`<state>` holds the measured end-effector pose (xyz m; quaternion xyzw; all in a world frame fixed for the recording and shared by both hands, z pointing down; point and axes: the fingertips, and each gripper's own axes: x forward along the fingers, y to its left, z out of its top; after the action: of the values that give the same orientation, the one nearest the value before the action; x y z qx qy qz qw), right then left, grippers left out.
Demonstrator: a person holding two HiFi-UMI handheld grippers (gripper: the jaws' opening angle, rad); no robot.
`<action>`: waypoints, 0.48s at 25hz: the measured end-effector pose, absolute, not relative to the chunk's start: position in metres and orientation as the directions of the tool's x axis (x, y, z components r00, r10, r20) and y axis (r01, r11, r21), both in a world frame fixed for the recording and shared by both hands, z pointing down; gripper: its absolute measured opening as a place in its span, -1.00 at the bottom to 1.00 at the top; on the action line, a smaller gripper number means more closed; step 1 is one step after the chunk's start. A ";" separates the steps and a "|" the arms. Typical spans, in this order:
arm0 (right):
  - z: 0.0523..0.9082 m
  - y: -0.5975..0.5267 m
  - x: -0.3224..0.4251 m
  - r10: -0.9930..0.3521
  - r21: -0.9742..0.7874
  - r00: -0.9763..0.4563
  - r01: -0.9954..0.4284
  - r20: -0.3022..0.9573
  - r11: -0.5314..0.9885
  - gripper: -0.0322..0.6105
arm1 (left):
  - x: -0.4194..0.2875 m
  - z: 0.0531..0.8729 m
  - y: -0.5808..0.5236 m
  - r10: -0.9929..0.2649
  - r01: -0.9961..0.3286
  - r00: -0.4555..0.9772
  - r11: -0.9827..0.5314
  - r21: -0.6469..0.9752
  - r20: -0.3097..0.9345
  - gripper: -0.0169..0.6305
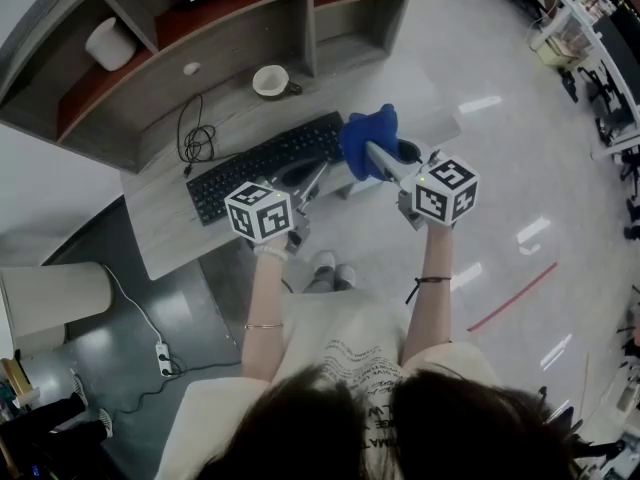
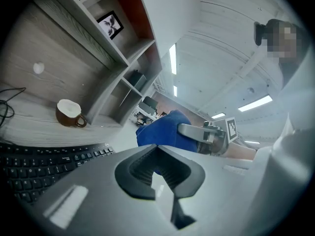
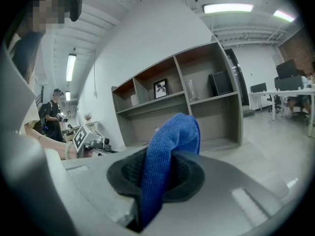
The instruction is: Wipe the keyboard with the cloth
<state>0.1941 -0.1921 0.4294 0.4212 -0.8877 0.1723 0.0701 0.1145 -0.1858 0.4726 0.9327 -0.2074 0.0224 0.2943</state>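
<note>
Your right tongs [image 1: 371, 151] are clamped on the one blue cloth [image 1: 368, 130], held at the right end of the single keyboard [image 1: 262, 165] on the table [image 1: 165, 233]. Your left tongs [image 2: 156, 147] are together and empty, near the cloth. One cup [image 1: 270, 80] sits behind the keyboard.

the keyboard [image 1: 265, 163] lies on the desk [image 1: 160, 230]; a cup [image 1: 270, 80] stands behind it, a cable [image 1: 197, 140] behind its left end, the cloth [image 1: 368, 140] above its right end.

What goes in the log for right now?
right claw: shut on cloth | left claw: shut, empty | cloth: held over keyboard right end
</note>
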 end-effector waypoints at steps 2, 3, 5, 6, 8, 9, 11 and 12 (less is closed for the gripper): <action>0.432 -0.199 0.195 -0.729 -0.247 -0.627 -0.779 0.275 0.577 -0.74 | 0.115 0.477 -0.192 -0.364 -0.393 0.917 -0.739 0.548 0.167 -0.99; 0.433 -0.203 0.195 -0.732 -0.247 -0.623 -0.782 0.276 0.572 -0.74 | 0.115 0.480 -0.194 -0.357 -0.388 0.919 -0.738 0.552 0.168 -0.99; 0.436 -0.209 0.196 -0.738 -0.247 -0.615 -0.788 0.279 0.563 -0.74 | 0.115 0.484 -0.199 -0.347 -0.379 0.923 -0.736 0.561 0.169 -0.99; 0.438 -0.211 0.196 -0.741 -0.248 -0.611 -0.791 0.280 0.559 -0.74 | 0.114 0.485 -0.201 -0.344 -0.376 0.924 -0.735 0.565 0.168 -0.99; 0.442 -0.214 0.197 -0.747 -0.253 -0.601 -0.798 0.282 0.547 -0.74 | 0.112 0.489 -0.203 -0.337 -0.371 0.926 -0.732 0.572 0.170 -0.99; 0.445 -0.215 0.198 -0.751 -0.257 -0.597 -0.802 0.284 0.540 -0.74 | 0.111 0.490 -0.204 -0.331 -0.368 0.928 -0.731 0.574 0.174 -0.99; 0.449 -0.218 0.198 -0.755 -0.263 -0.589 -0.807 0.288 0.529 -0.74 | 0.110 0.495 -0.205 -0.321 -0.367 0.929 -0.730 0.576 0.185 -0.99; 0.452 -0.219 0.197 -0.755 -0.266 -0.587 -0.808 0.292 0.525 -0.74 | 0.109 0.497 -0.206 -0.319 -0.368 0.929 -0.728 0.579 0.189 -0.99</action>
<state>0.1972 -0.2192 0.4518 0.4491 -0.8704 0.1890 0.0699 0.1088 -0.2057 0.4971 0.9287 -0.1849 0.0381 0.3192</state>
